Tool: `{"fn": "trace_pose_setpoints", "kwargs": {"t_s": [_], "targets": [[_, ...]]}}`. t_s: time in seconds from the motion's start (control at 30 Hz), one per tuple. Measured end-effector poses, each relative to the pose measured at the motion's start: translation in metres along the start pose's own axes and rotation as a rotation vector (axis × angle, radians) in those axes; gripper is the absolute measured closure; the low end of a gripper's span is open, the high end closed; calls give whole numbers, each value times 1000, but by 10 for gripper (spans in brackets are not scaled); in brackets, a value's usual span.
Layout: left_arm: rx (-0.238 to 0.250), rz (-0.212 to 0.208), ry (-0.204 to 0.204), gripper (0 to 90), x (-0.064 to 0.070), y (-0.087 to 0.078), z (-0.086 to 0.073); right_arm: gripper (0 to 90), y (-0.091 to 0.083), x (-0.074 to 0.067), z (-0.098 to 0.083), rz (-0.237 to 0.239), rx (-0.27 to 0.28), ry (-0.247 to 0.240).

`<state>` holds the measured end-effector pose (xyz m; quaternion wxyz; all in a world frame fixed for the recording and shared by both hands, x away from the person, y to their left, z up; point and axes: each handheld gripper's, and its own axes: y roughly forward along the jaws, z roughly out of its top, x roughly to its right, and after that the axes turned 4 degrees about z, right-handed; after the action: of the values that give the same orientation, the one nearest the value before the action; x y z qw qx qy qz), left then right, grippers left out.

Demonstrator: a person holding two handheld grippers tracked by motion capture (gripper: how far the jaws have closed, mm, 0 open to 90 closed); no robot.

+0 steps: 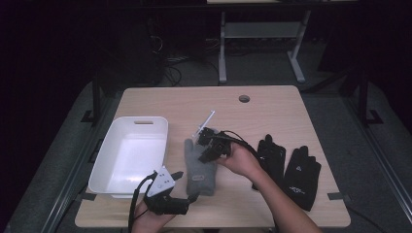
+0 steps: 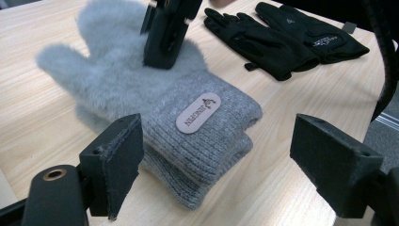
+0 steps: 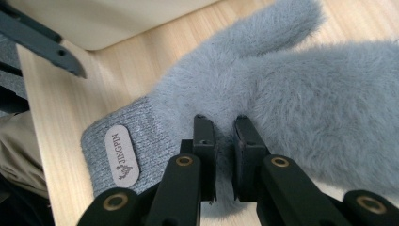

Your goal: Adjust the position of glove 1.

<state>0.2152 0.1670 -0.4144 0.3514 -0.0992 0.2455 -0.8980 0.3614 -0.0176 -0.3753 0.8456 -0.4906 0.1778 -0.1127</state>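
**A:** The grey mitten (image 1: 200, 165) lay flat on the wooden table (image 1: 272, 104), cuff toward the person, just right of the white tub (image 1: 130, 153). That tub was the marker for everything.

**B:** And the grip on it?

**A:** The right gripper (image 1: 212, 145) was down on the fluffy palm, jaws pressed nearly together and pinching a tuft of the grey fur between them. The right gripper view showed it plainly: pile squeezed in the narrow gap, and the maker's patch (image 3: 122, 155) on the ribbed cuff just beside it.

**B:** The other hand?

**A:** The left gripper (image 1: 187, 187) sat at the tub's near right corner, close to the cuff. Its jaws were spread wide, one on either side of the cuff in its own view, neither pad touching the knit.

**B:** Anything further out?

**A:** Two black gloves (image 1: 286, 167) lay side by side, well right of the tub, past the mitten and the right hand (image 1: 240, 160). A small white stick-like piece (image 1: 205, 122) lay beyond the mitten's tip, on the tub's far right; too small to tell what it was.
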Motion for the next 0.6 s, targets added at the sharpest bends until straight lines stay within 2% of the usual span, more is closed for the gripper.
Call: {"fn": "trace_pose_setpoints", "kwargs": {"t_s": [0.23,0.33,0.37,0.4,0.43,0.47,0.6], "targets": [[-10,0,-6,175,0,2,0,750,18,11,-6,26,-8,44],[-12,0,-7,175,-1,2,0,541,21,16,-10,36,-1,67],[-13,0,-6,175,-1,3,0,476,19,17,-10,25,8,70],[-13,0,-6,175,-1,3,0,440,17,17,-11,16,20,77],[-12,0,-7,175,-1,3,0,440,17,17,-11,16,20,77],[-13,0,-6,175,0,3,0,378,12,19,-12,14,47,89],[-17,-1,0,175,1,3,0,316,3,27,-15,-33,73,114]]}}
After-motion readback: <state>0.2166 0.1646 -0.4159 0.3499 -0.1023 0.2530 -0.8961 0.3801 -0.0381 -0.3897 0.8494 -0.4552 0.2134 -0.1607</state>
